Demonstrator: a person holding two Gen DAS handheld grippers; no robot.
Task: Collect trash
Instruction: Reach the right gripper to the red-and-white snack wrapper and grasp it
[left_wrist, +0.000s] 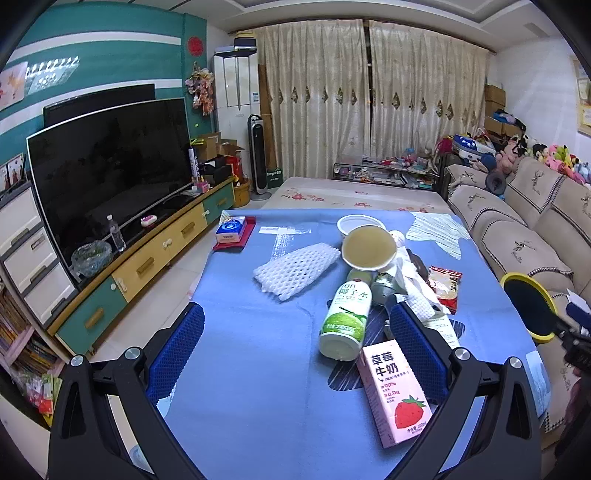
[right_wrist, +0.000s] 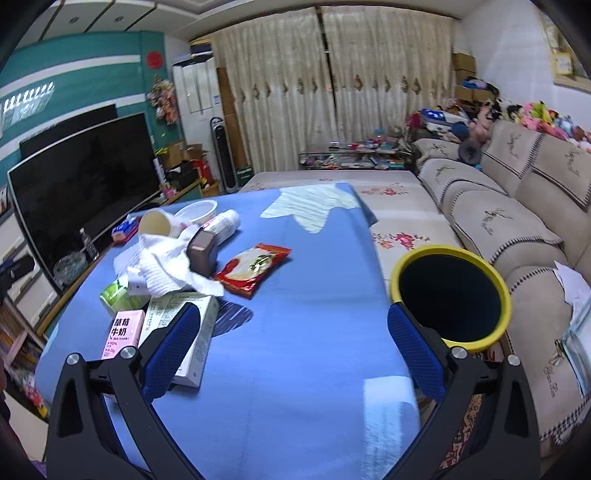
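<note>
Both tools, the left tool (left_wrist: 295, 343) and right tool (right_wrist: 293, 345), gape wide and empty above the littered worktop (left_wrist: 251, 354), the yellow-rimmed bin (right_wrist: 450, 297) waiting beside it for the trash.

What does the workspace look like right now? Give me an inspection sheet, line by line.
Surface: blue tablecloth covering the table.
Job's things: coconut water bottle lying on its side; pink strawberry milk carton lying flat; red snack packet; white foam net; paper cup tipped over; crumpled white tissue; yellow-rimmed bin beside the table's right edge.
Clutter: tissue pack on a red tray.
Grippers: left gripper open, holding nothing; right gripper open, holding nothing.
Cables: nothing seen.
Surroundings: TV, sofa, closed curtains.
</note>
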